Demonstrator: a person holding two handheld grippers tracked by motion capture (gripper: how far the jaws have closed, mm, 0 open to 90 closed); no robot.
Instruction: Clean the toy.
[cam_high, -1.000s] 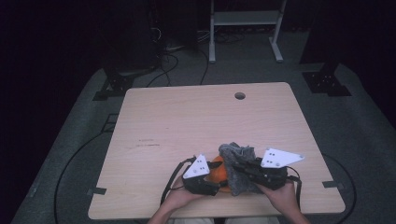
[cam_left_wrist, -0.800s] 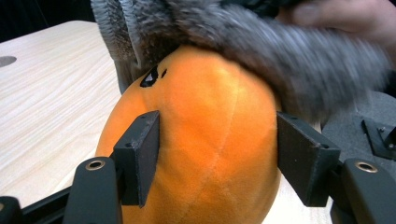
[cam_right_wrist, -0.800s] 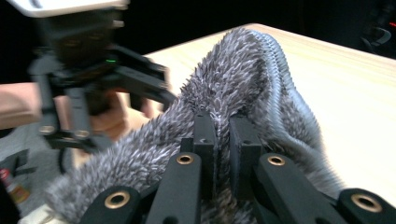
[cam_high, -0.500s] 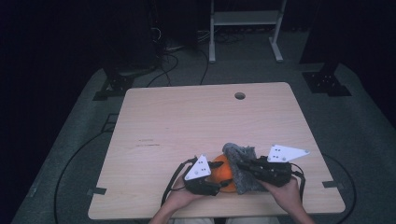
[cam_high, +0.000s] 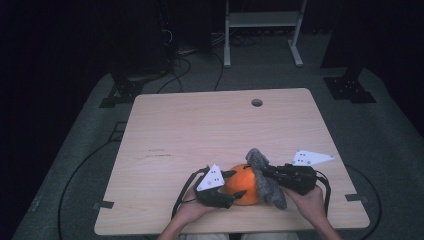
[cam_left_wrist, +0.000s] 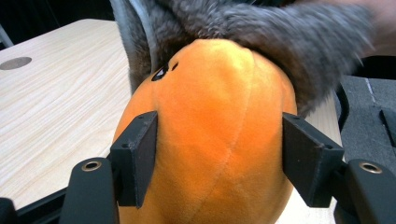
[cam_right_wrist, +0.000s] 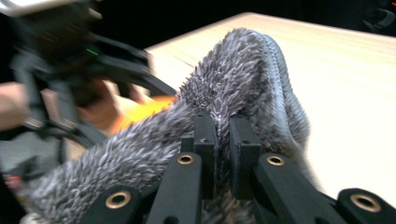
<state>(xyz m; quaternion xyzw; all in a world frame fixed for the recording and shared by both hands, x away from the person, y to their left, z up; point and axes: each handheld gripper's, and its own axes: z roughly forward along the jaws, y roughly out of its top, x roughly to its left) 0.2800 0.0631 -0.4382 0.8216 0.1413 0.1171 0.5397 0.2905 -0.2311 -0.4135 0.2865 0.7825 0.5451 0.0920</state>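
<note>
An orange plush pumpkin (cam_high: 243, 185) sits near the table's front edge. My left gripper (cam_high: 237, 184) is shut on it, one pad on each flank (cam_left_wrist: 144, 154); its jaws have just been opening a little with the plush (cam_left_wrist: 215, 121) still between them. A grey fuzzy cloth (cam_high: 265, 180) drapes over the pumpkin's right side and top (cam_left_wrist: 280, 37). My right gripper (cam_high: 263, 171) comes in from the right, shut on a fold of this cloth (cam_right_wrist: 233, 79), its jaws (cam_right_wrist: 223, 140) nearly together. A strip of orange (cam_right_wrist: 140, 112) peeks out beyond the cloth.
The light wooden table (cam_high: 200, 130) has a round cable hole (cam_high: 257, 102) near its far edge. Both hands rest at the front edge. Cables (cam_high: 175, 85) and a metal stand's legs (cam_high: 227, 55) lie on the dark floor behind.
My right gripper has drawn to the right with the grey cloth, which now covers less of the orange pumpkin. The left hand has stayed put.
</note>
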